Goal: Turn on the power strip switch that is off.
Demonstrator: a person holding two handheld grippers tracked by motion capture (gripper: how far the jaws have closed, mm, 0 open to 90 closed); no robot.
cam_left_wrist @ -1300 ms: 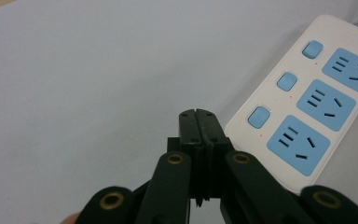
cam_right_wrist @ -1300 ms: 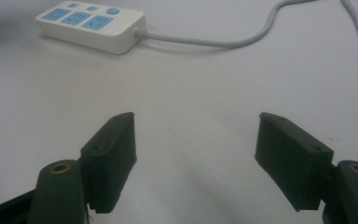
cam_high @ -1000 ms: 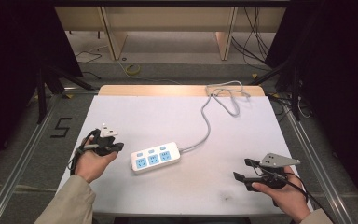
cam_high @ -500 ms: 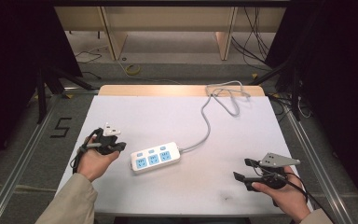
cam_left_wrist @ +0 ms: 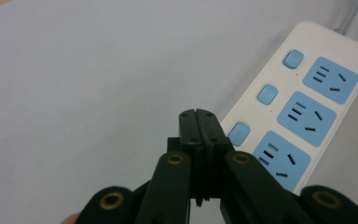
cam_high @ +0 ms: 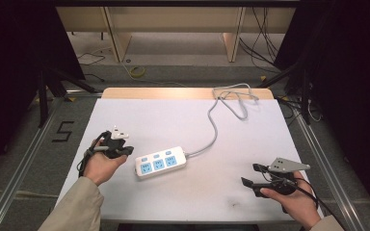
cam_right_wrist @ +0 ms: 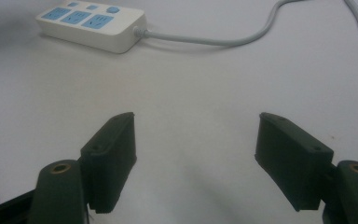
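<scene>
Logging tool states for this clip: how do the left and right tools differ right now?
The left black two-jaw tool has its jaws pressed shut on nothing; the right black two-jaw tool has its jaws spread wide. The left sits close beside the white power strip with blue sockets; the right sits well apart from it, near the table's right edge. Both are hand-held and empty.

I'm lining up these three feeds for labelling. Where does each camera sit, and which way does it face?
High view: above the person's side, looking forward and down on the white table; both forearms and hands enter from below.
Left gripper view: rides the left gripper, jaws closed, near the white three-socket power strip with blue faces.
Right gripper view: rides the right gripper, jaws apart, facing across the table.
All three share the strip.
</scene>
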